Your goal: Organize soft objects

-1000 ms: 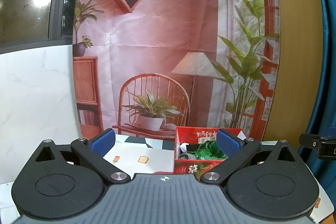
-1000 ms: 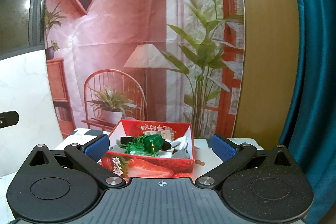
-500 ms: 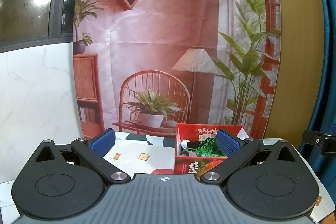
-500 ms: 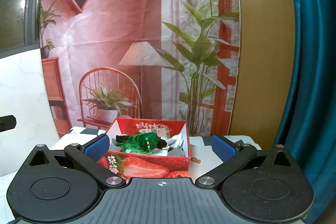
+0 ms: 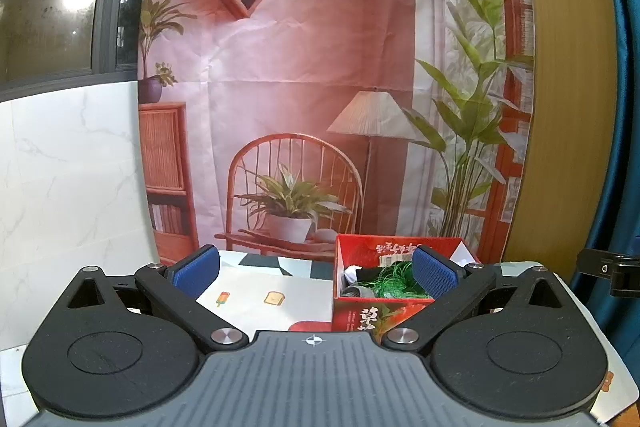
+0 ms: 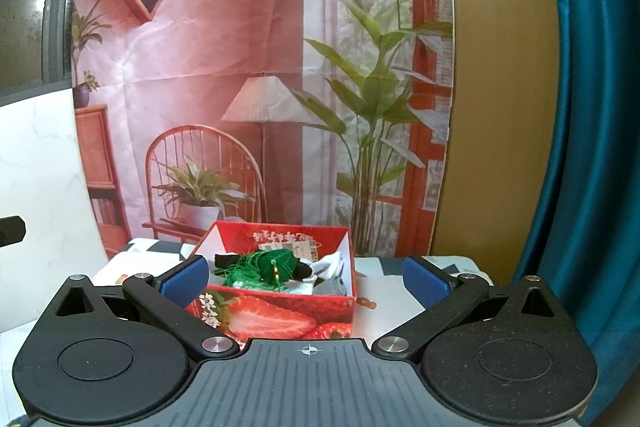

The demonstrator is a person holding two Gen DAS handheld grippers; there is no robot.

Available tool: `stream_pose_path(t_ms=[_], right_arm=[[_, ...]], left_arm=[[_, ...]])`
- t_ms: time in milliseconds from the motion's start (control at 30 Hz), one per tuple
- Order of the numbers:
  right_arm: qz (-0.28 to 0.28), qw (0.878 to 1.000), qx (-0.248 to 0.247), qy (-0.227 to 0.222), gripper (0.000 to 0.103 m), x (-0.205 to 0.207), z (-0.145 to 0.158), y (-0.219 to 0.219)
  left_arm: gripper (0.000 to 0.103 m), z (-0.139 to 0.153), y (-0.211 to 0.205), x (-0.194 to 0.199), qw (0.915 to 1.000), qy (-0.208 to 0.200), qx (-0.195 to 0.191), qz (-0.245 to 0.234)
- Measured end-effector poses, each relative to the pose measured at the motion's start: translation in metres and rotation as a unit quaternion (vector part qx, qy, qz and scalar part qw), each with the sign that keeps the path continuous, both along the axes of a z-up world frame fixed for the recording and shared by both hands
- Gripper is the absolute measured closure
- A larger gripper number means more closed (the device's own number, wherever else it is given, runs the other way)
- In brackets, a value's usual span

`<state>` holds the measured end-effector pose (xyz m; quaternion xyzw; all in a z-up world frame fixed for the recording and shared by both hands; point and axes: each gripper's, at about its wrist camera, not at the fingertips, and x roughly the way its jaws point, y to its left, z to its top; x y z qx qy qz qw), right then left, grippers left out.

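Both tools are held spread and empty above the patterned white tablecloth [image 5: 256, 291]. The red strawberry-printed cardboard box [image 6: 280, 319] is seen at twelve o'clock of the right gripper [image 6: 306, 279] and at two o'clock of the left gripper [image 5: 316, 269]. A green tasselled bundle [image 6: 268, 263] and white fabric [image 6: 330, 263] are gathered inside it, evidently for tidy storage.

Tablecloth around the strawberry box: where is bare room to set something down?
Left of the red box, the tablecloth lies bare up to the marble wall; a narrower strip lies right of it. The box itself is crowded with green thread and socks.
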<state>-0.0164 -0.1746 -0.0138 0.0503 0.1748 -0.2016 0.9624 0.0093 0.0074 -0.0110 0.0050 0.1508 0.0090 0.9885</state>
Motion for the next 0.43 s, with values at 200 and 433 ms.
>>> stream_pose_path(t_ms=[200, 433], right_arm=[[-0.002, 1.000, 0.000, 0.003, 0.000, 0.0008, -0.0007, -0.0010], [-0.003, 1.000, 0.002, 0.005, 0.000, 0.0007, -0.0026, -0.0019]], left_arm=[[0.000, -0.0005, 0.0000, -0.0003, 1.0000, 0.000, -0.001, 0.000], [0.000, -0.0033, 0.0027, 0.0018, 1.0000, 0.005, -0.004, -0.001]])
